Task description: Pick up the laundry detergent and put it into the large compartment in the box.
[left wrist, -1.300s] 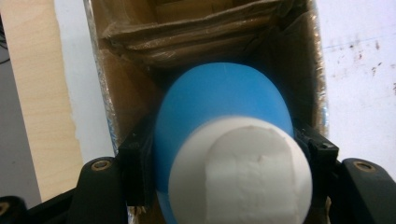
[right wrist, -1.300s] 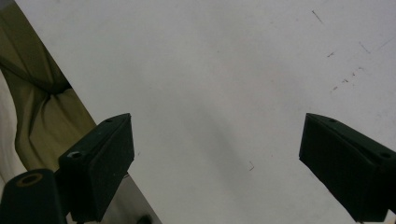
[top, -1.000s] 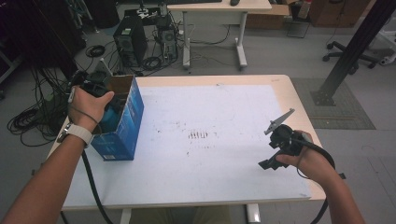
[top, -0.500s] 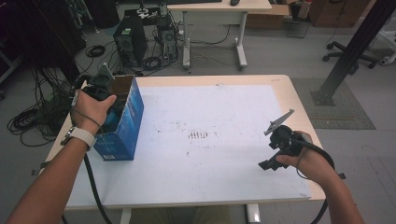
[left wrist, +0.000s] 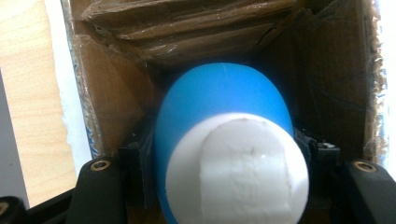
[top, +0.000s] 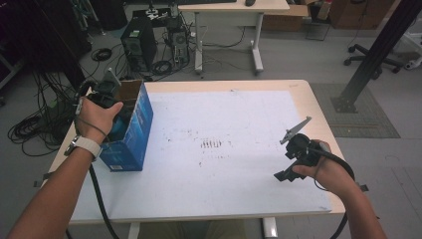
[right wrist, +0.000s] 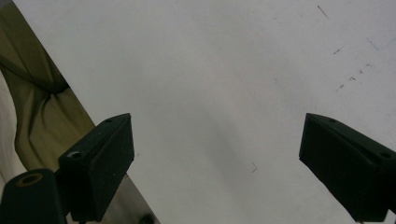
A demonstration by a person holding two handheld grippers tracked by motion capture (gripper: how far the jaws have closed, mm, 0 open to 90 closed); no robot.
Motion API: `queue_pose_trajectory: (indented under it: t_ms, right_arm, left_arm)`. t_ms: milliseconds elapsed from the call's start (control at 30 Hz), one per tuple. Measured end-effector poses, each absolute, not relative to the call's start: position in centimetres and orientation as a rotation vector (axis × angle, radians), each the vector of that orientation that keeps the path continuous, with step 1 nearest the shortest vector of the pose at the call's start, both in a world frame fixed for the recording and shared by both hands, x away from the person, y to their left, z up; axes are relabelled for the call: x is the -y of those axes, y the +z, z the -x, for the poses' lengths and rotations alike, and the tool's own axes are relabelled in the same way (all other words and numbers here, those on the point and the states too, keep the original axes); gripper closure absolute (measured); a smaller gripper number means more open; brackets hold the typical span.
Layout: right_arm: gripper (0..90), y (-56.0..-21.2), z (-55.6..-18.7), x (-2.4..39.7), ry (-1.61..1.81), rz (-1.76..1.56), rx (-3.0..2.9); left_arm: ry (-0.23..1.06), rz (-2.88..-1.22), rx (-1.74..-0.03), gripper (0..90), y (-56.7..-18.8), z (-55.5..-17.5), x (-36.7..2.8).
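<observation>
An open blue cardboard box stands at the table's left edge. My left gripper reaches down into it, under the person's left hand. It is shut on a rounded blue object whose flat white end faces the camera. The box's brown inner walls surround the object. My right gripper is held low over the white sheet near the table's right front. Its jaws stand wide open in the right gripper view, with nothing between them.
The white sheet covers most of the wooden table. A cable trails from the left gripper over the front edge. Beyond the table are a computer tower, floor cables, a desk and a black post.
The left hand has edged slightly to the right over the box. The right hand and its gripper have kept still.
</observation>
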State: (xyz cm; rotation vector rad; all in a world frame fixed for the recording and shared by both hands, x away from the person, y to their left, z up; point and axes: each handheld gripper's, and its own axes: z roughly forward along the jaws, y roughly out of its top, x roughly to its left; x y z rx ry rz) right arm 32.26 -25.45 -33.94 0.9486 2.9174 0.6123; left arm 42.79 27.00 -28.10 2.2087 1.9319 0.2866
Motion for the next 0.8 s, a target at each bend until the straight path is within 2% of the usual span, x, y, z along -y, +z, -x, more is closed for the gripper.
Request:
queue_pose_trajectory:
  t_ms: [500, 800]
  right_arm:
    - [10.4, -34.08, -32.45, 25.28, 0.609, -0.949, -2.923]
    - [10.4, -34.18, -32.32, 25.41, 0.608, -0.955, -2.923]
  left_arm:
    - [0.255, -2.212, -1.935, 35.0, -28.25, -43.07, -27.53]
    - [0.238, -2.219, -1.931, 31.0, -28.33, -43.15, -27.49]
